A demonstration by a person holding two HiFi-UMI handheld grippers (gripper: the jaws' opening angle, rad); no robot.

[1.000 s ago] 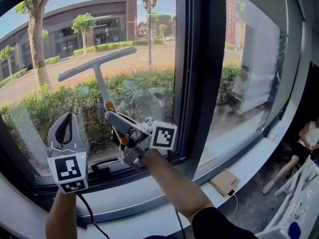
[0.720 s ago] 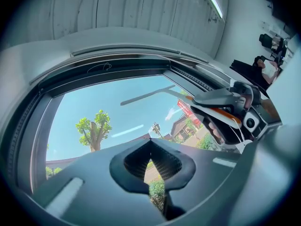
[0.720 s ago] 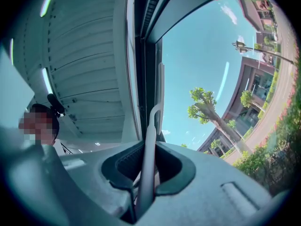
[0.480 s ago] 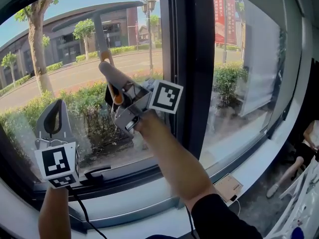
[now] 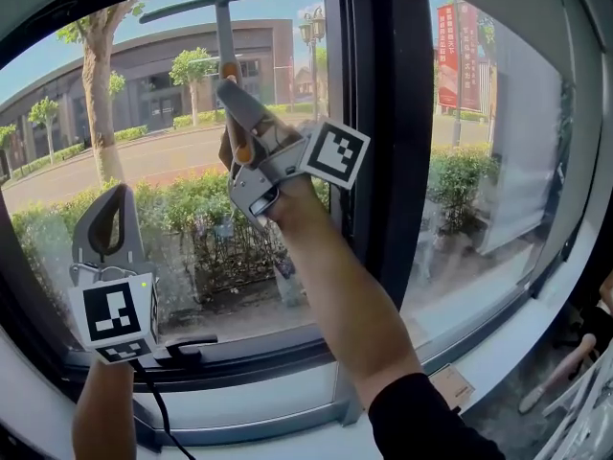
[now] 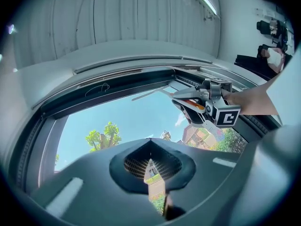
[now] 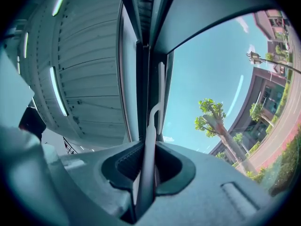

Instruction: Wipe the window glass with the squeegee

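Sunlit street, trees and a low building are seen through the large window glass (image 5: 144, 257), which is bordered on its right by a dark upright frame (image 5: 378, 142). High against that pane — near its top edge — a grey T-shaped squeegee (image 5: 222, 22) is held by the right tool (image 5: 230, 99), whose jaws are clamped on the slim handle. The left tool (image 5: 117, 214) is seen low at the left — jaws pressed together, nothing between them.

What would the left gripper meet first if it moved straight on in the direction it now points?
Probably the window glass; the left gripper points up at it, though depth is unclear.
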